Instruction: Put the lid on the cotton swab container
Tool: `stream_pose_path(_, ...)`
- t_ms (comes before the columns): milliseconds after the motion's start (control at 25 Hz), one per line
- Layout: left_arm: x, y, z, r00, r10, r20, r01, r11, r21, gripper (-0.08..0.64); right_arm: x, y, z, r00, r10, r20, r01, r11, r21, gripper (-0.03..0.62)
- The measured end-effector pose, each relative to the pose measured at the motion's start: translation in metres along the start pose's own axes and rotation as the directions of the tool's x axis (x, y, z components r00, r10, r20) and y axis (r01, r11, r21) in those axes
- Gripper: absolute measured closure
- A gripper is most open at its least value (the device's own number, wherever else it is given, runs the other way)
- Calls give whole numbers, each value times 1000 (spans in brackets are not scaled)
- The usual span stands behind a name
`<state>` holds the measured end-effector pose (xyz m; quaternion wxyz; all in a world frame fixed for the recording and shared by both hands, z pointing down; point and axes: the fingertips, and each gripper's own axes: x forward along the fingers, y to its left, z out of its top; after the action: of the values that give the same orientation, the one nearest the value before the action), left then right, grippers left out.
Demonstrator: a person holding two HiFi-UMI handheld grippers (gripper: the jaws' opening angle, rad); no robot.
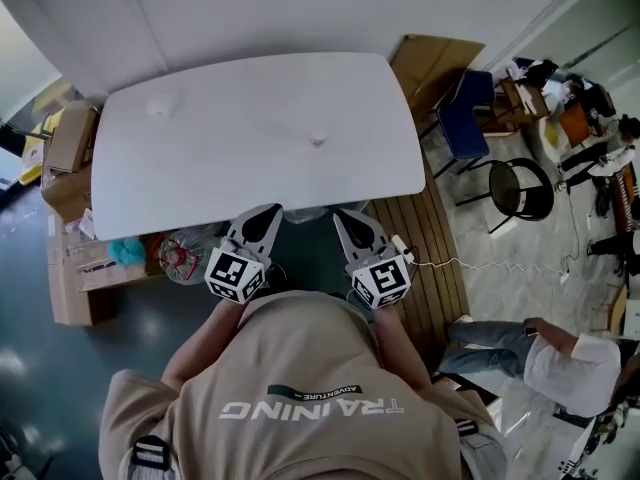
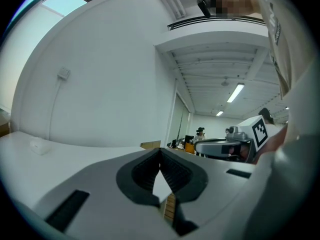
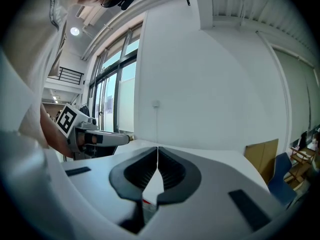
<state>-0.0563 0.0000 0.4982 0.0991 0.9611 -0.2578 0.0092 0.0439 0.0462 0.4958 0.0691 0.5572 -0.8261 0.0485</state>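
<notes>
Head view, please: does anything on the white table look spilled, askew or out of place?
Nothing stands out. The table bears two small pale things: a far-left item and a middle item, both too small to identify.

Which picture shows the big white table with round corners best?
The head view. It looks down on the whole white table with rounded corners, and all four corners show. The left gripper view catches only a slice of it on the left. The right gripper view shows only a thin strip beyond the jaws.
</notes>
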Motion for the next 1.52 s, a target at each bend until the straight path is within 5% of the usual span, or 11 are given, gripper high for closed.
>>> stream_pose_path(440,15,22,0,1000,-20,-15,21,999,35,548,19,-21,9,995,-94,11,95,995,-28,572)
stream_pose_path(920,59,31,-2,998,26,-58,-23,999,44,548,44,-67,1,999,-47,8,47,999,4,574)
stream_pose_path(1520,138,61,32,988,154,0,-153,985,74,548,105,-153,18,996,86,38,-85,996,-29,574)
